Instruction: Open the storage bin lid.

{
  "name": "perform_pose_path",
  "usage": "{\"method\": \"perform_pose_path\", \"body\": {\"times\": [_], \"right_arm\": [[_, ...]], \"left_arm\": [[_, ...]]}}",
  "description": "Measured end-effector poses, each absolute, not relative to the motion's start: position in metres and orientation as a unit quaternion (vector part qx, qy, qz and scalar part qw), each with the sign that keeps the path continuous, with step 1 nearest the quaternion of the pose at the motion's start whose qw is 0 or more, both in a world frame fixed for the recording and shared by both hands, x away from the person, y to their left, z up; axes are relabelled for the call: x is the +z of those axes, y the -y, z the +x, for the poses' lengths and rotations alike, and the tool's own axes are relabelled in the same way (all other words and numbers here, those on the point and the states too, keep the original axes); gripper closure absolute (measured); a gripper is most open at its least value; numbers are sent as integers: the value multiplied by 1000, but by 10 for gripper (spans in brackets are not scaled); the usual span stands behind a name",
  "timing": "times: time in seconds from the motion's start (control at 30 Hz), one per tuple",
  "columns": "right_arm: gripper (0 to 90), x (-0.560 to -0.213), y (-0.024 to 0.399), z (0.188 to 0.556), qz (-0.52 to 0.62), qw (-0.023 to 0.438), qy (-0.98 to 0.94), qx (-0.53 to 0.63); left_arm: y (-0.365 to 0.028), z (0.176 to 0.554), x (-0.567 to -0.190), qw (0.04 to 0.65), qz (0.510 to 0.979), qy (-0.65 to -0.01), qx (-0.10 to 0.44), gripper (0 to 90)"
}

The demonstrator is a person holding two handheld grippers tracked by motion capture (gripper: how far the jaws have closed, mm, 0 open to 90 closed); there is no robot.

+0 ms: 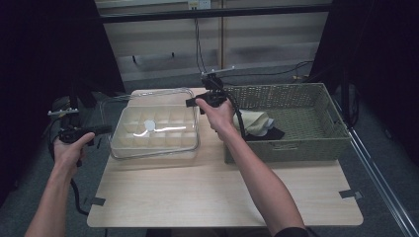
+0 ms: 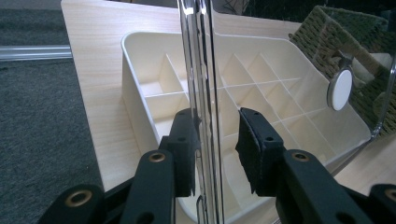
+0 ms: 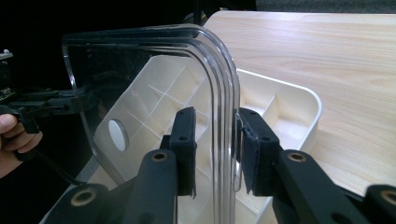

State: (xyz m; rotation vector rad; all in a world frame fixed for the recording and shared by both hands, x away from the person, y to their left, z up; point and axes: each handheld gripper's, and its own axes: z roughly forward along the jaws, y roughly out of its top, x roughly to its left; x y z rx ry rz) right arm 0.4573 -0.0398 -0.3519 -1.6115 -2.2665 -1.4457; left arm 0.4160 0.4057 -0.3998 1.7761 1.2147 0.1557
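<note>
Counter (image 1: 217,192): we see pale wood, carrying everything.
Basket (image 1: 316,143): on its right side.
Tray (image 1: 157,129): cream, divided, left of the basket.
Lid (image 1: 148,96): clear, raised over the tray.
Left claw (image 2: 215,140): straddles the lid's edge; grip unclear.
Right claw (image 3: 215,140): likewise, grip unclear.

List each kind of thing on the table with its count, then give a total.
Clear lid: 1
Cream divided tray: 1
Woven basket: 1
Cloth items lying in the basket: 2, one pale, one black
Total: 5

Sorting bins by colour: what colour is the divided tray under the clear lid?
Cream-white tray, best in the left gripper view.
</note>
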Motion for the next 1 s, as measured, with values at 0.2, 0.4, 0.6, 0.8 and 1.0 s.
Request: {"method": "perform_pose_path", "body": {"times": [0.2,0.4,0.6,0.8,1.0], "right_arm": [[692,-348,43,453,-513,2,721,-466],[691,-349,45,447,-511,3,720,-470],[692,-351,46,440,-510,5,720,-471],[690,-352,48,432,-505,7,720,-476],[690,-353,51,426,-503,7,720,-479]], "left_arm": [[-404,414,-394,474,726,-492,70,680],[-403,408,-393,476,726,-490,72,681],[-403,402,-394,474,730,-487,74,681],[-401,393,-391,475,730,-484,82,680],[-400,388,-389,473,734,-481,83,681]]}}
